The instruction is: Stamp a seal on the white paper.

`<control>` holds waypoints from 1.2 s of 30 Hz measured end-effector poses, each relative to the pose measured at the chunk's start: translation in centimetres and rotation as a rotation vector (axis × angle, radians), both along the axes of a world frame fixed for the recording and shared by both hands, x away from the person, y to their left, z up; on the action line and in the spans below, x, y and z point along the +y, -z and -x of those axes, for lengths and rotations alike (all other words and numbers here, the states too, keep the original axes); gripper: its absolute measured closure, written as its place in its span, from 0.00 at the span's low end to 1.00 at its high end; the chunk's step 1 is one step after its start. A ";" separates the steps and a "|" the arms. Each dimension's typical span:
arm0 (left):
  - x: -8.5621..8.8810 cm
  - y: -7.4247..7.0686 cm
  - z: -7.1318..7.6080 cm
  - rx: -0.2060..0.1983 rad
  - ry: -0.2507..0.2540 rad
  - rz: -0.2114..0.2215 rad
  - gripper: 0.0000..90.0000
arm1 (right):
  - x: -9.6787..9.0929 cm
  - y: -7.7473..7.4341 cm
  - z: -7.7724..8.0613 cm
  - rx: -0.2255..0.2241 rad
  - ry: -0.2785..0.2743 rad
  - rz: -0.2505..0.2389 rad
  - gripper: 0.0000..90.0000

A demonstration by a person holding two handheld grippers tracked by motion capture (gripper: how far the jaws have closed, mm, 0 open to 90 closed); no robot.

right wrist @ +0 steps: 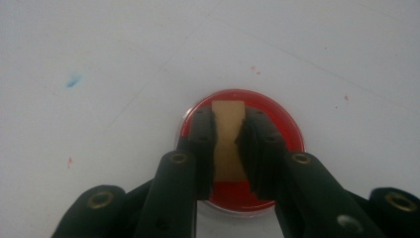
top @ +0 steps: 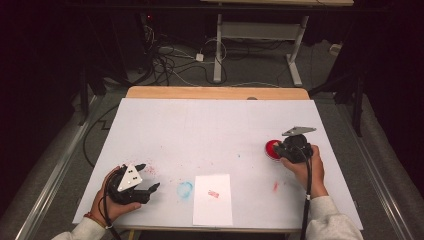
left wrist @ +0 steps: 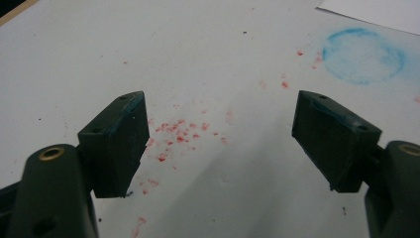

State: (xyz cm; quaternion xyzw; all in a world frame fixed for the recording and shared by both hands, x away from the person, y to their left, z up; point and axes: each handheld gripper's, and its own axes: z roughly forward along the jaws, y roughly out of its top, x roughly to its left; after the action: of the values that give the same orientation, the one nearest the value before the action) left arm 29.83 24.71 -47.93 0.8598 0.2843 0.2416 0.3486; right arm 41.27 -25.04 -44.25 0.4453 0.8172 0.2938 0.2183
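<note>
The right gripper (right wrist: 229, 148) is pinching a small tan wooden stamp block (right wrist: 228, 134) between its jaws, and the block is standing over the round red ink pad in a clear dish (right wrist: 287, 129), directly below the jaws. The long axis of the block is running along the jaws, away from the hand. The white sheet of paper with one red mark (top: 212, 199) is lying well apart, toward the left of this gripper, near the table's front edge. The left gripper (top: 144, 181) is resting with its jaws spread wide and holding nothing, beside a round blue smudge (left wrist: 363, 54). The right hand is probably the one to carry the stamp over.
</note>
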 end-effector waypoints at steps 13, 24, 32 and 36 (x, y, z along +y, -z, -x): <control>0.0 0.1 0.0 0.004 0.000 0.000 0.24 | -0.1 0.8 -0.6 0.023 0.016 0.010 0.85; 0.0 0.1 0.1 0.005 0.001 -0.001 0.24 | 0.0 0.9 -0.7 0.021 0.021 0.010 0.85; 0.1 0.0 0.0 0.003 0.000 -0.002 0.24 | -0.1 0.9 -0.6 0.018 0.029 0.007 0.81; 0.1 0.0 0.0 0.003 -0.001 -0.001 0.24 | -0.1 0.8 -0.5 0.010 0.034 0.002 0.77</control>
State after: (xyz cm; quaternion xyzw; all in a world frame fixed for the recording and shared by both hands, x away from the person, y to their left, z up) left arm 29.81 24.82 -47.95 0.8603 0.2849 0.2406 0.3477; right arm 41.82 -25.11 -45.07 0.4602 0.8109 0.2870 0.2198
